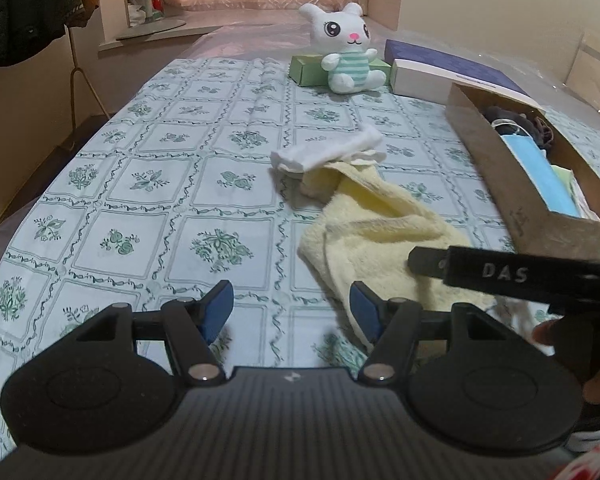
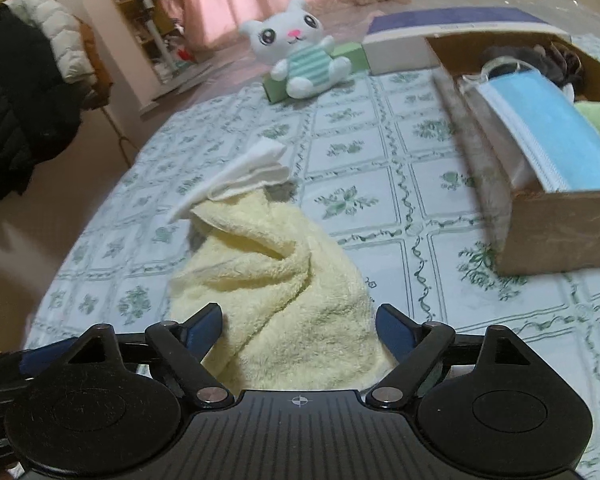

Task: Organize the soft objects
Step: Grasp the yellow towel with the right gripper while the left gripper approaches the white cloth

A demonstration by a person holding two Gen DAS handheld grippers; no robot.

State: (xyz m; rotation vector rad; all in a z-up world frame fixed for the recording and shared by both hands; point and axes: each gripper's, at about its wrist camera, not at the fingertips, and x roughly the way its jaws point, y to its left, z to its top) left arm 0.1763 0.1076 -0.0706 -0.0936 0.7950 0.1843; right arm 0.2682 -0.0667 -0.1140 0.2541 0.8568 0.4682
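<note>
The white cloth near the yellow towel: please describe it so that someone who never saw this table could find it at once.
Start from the table with the green-flowered tablecloth and find the crumpled pale yellow towel near its middle. At the towel's far end, toward the plush bunny, lies the small white cloth, resting partly on the towel. It is the only pure white, thin, folded piece; the towel beside it is thick and fluffy.

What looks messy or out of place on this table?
The yellow towel lies crumpled in a heap on the tablecloth, not folded, with a white cloth rumpled against its far end. Both sit loose outside the cardboard box, which already holds a blue face mask.
</note>
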